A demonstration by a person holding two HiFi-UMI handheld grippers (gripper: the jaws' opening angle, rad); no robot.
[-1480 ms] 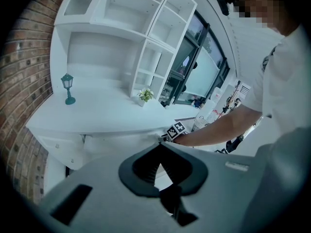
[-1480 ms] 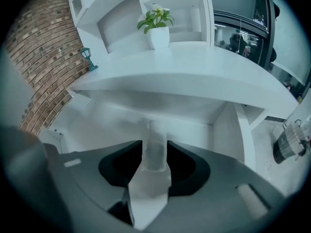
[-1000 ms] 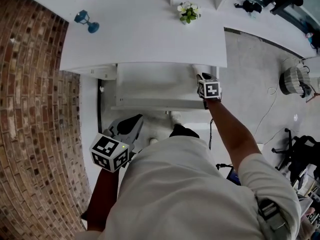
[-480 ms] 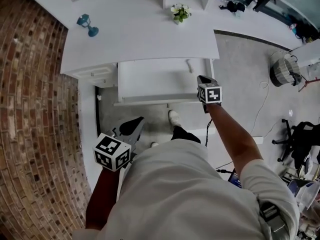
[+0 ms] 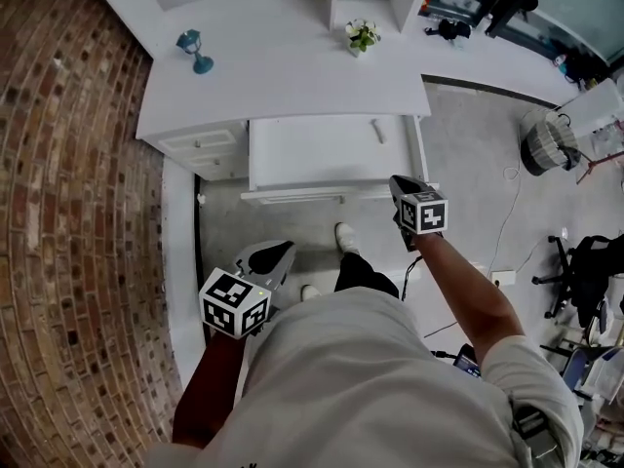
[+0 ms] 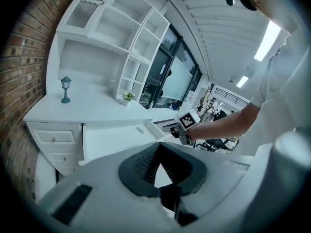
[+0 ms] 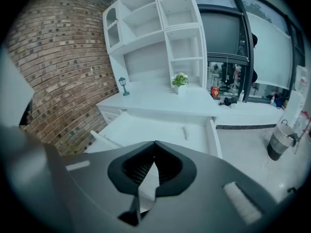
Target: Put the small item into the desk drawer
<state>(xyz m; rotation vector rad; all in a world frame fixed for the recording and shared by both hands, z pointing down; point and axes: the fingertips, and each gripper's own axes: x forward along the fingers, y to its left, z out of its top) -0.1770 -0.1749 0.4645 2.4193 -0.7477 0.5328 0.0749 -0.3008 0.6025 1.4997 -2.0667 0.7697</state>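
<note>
Small item point(image 5: 377, 130) is gripped by neither tongs. Nearest, the left gripper point(image 5: 280, 251) is seen closed and empty. The right gripper point(image 5: 400, 183), whose jaws have just been closing, is pressed together on nothing. Beyond, the item is seen lying inside the open desk drawer point(image 5: 312, 149), near its right wall.

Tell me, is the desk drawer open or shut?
Open. The drawer sticks out from under the desk, and a small white item lies inside it.

A blue ornament point(image 5: 195, 50), perhaps a lantern, stands between brick wall point(image 5: 68, 213) and potted plant point(image 5: 362, 35).
</note>
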